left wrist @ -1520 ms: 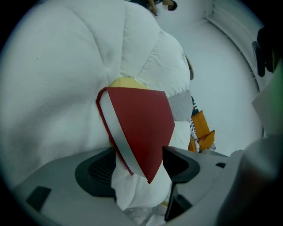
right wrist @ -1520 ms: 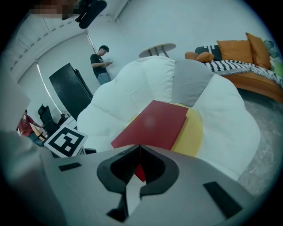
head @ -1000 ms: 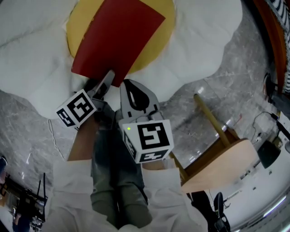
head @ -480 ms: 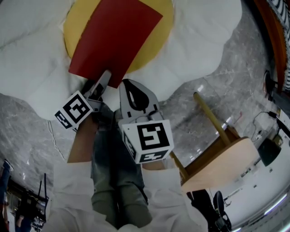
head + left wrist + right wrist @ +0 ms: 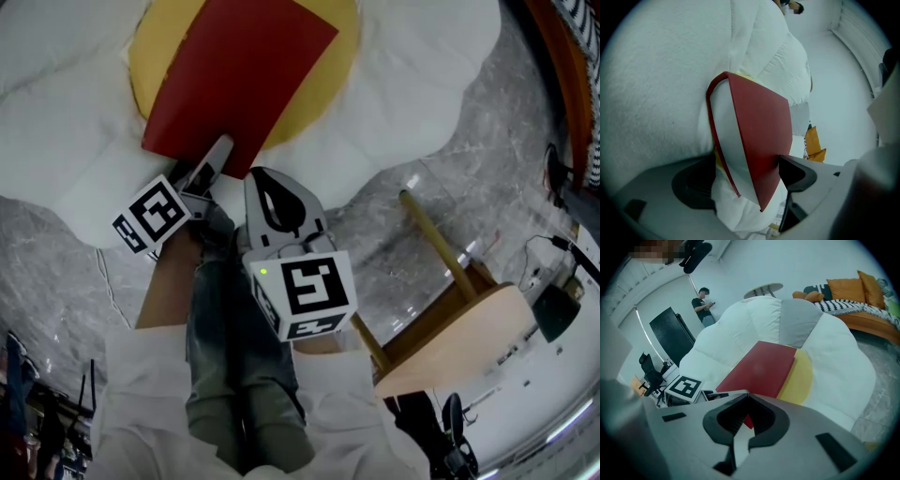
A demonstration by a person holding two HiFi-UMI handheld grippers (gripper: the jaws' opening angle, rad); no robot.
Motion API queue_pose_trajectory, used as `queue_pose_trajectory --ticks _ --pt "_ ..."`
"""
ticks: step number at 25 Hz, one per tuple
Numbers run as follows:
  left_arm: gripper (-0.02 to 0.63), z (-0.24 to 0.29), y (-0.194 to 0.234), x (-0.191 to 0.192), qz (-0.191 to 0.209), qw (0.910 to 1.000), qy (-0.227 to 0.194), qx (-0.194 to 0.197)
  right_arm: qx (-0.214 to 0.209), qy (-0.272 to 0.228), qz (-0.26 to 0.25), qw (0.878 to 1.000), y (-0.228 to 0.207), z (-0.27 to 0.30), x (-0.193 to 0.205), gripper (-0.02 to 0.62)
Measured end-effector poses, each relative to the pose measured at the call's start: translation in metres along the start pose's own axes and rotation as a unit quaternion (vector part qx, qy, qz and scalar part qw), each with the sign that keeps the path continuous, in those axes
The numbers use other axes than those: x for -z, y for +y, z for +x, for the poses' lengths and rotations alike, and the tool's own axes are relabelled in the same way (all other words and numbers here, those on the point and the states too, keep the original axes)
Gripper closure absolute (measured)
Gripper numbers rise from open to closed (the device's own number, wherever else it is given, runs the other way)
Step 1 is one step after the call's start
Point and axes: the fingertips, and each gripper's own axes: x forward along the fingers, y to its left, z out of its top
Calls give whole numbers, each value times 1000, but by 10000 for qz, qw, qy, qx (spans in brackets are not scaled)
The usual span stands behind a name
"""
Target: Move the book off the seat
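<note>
Grasp stage: left gripper (image 5: 746, 178) jaws, just opening wide, straddle the thin red hardcover book (image 5: 239, 80) on the white-and-yellow cushion seat (image 5: 403, 84), unclamped. Right gripper (image 5: 747, 397) alongside, closed, empty. Next, I'd say: squeeze, lift clear.

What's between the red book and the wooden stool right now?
Head view: the yellow round pad, the white cushion seat, then bare grey marble floor; nothing else.

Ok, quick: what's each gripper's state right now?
Left gripper: open; jaws have just been opening, red book corner between them.
Right gripper: shut, holding nothing.
</note>
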Motion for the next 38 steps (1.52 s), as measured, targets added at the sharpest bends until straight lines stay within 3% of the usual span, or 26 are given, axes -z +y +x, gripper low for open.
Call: queue_pose_trajectory --ticks 15,26,33,38 --pt "205 2 -5 -4 61 10000 -7 -28 -31 -40 27 10000 6 1 0 583" --pt "257 -4 -37 -19 -451 9961 -475 585 1 13 -55 10000 -7 -8 -2 583" --pt "295 -3 -69 -33 -380 9930 -486 1005 47 -138 2 9999 -3 -15 -16 583" --pt "308 1 -87 -35 -258 9934 -346 1062 103 -244 46 9996 -7 -24 -30 583"
